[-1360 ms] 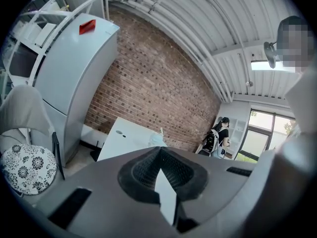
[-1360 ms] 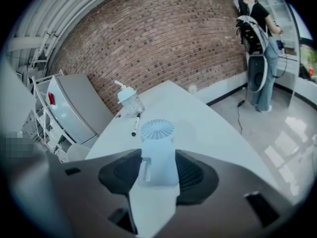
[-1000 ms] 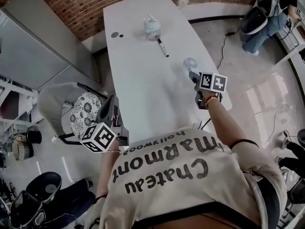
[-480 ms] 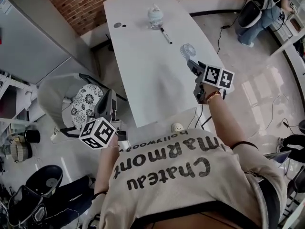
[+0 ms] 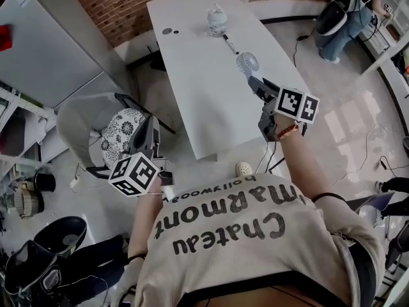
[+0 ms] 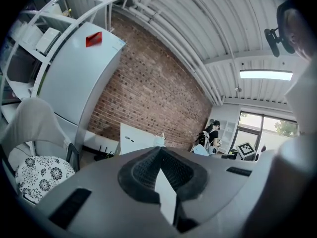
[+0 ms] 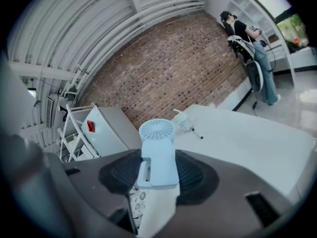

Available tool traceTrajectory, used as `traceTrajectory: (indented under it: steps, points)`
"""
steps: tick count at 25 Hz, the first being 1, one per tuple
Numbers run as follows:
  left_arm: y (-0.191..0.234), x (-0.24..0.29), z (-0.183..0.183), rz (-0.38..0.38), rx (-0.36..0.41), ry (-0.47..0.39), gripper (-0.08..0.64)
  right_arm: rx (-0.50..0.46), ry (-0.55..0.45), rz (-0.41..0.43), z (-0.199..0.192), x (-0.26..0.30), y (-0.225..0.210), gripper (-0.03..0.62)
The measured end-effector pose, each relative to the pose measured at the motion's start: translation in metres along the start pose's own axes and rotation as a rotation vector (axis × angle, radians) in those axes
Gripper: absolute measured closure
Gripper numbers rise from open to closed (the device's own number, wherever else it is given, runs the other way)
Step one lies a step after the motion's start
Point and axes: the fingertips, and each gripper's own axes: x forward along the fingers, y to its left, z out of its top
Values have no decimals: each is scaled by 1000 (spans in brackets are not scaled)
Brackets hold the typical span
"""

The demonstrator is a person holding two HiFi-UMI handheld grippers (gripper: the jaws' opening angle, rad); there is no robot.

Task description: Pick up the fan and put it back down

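A small pale-blue hand fan (image 5: 246, 62) with a round grille head is up in the air over the right side of the white table (image 5: 198, 88). My right gripper (image 5: 256, 85) is shut on its handle. In the right gripper view the fan (image 7: 157, 150) stands upright between the dark pads of the right gripper (image 7: 157, 177), its head well above the tabletop. My left gripper (image 5: 151, 136) hangs off the table's left side, over a chair, with nothing in it. In the left gripper view the jaws of the left gripper (image 6: 161, 175) stand together.
A clear bottle (image 5: 218, 19) and a dark marker pen (image 5: 227, 42) lie at the table's far end. A chair with a patterned cushion (image 5: 120, 141) stands left of the table, a grey fridge (image 5: 51, 50) behind it. A person (image 5: 350, 8) stands at the back right.
My right gripper has risen with the fan held in it, away from the tabletop. The left gripper has drifted sideways by the chair, still shut.
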Motion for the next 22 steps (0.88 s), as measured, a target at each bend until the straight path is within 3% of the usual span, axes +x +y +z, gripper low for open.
traceTrajectory:
  steps: [12, 22]
  points:
    - [43, -60, 15, 26, 10, -60, 560, -70, 15, 67, -48, 5, 82, 377]
    - [49, -79, 0, 78, -49, -58, 560, -117, 120, 122, -76, 13, 107, 377]
